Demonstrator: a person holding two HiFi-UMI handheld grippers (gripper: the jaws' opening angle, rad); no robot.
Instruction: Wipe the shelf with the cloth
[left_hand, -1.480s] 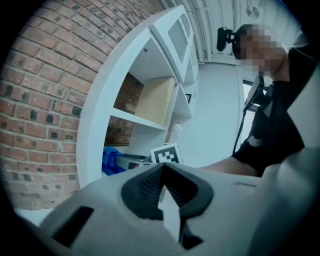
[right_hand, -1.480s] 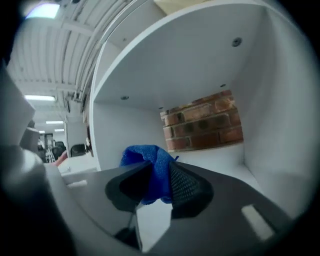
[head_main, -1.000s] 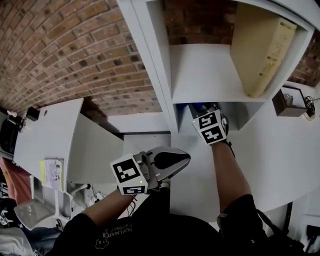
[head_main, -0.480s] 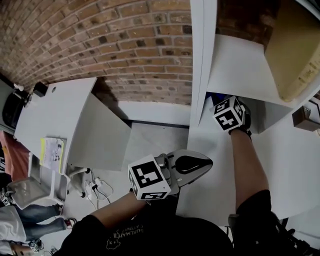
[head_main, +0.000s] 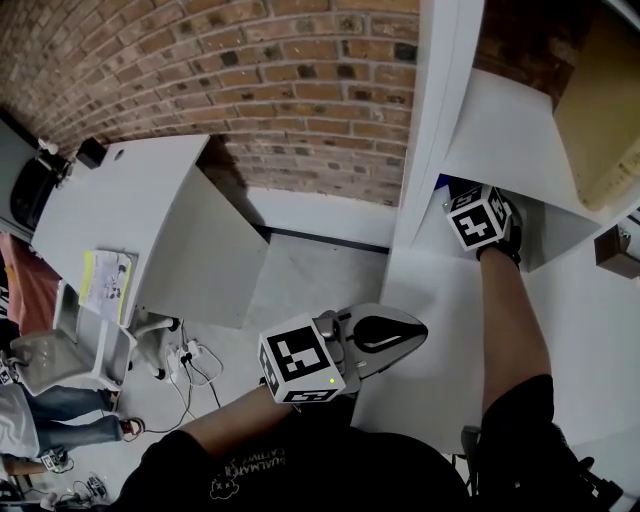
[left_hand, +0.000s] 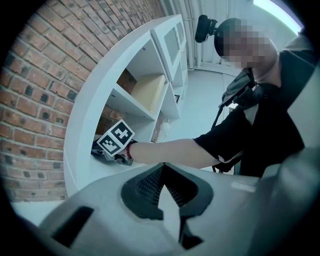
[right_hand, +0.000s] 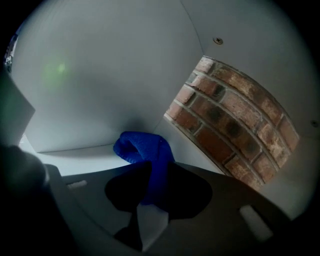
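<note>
Markings: We find a black-and-white square marker cube (head_main: 478, 222) at the upper right of the head view and a second marker cube (head_main: 298, 358) at lower centre; they carry patterns, no words.
Other print: The pale print on the dark shirt (head_main: 240, 478) and the yellow-green booklet (head_main: 105, 285) on the grey desk (head_main: 120, 210) are too small for us to read.
Cloth: The cloth (right_hand: 145, 149) is deep blue, knitted or looped in texture, and bunched into a rounded fold.
Cloth position: It sits at lower centre of the right gripper view, low in the compartment near the corner where the white panel meets brick. In the head view only a blue edge shows beyond the upper right cube.
Right gripper: The right gripper (right_hand: 150, 167) holds the cloth. Its dark jaws are closing, with the blue strip running down between the pads.
Left gripper: The left gripper (left_hand: 162, 166) has its ribbed black pads brought together at the tips, with nothing between them. It hangs outside the shelf at lower centre of the head view.
Shelf: The shelf (head_main: 500, 130) is smooth, matt white board with curved uprights and a visible screw head (right_hand: 216, 40).
Backing: The brick wall (head_main: 280, 90) is rough red-brown with pale mortar.
Upper compartment: A flat beige panel (head_main: 600, 120) leans at the top right.
</note>
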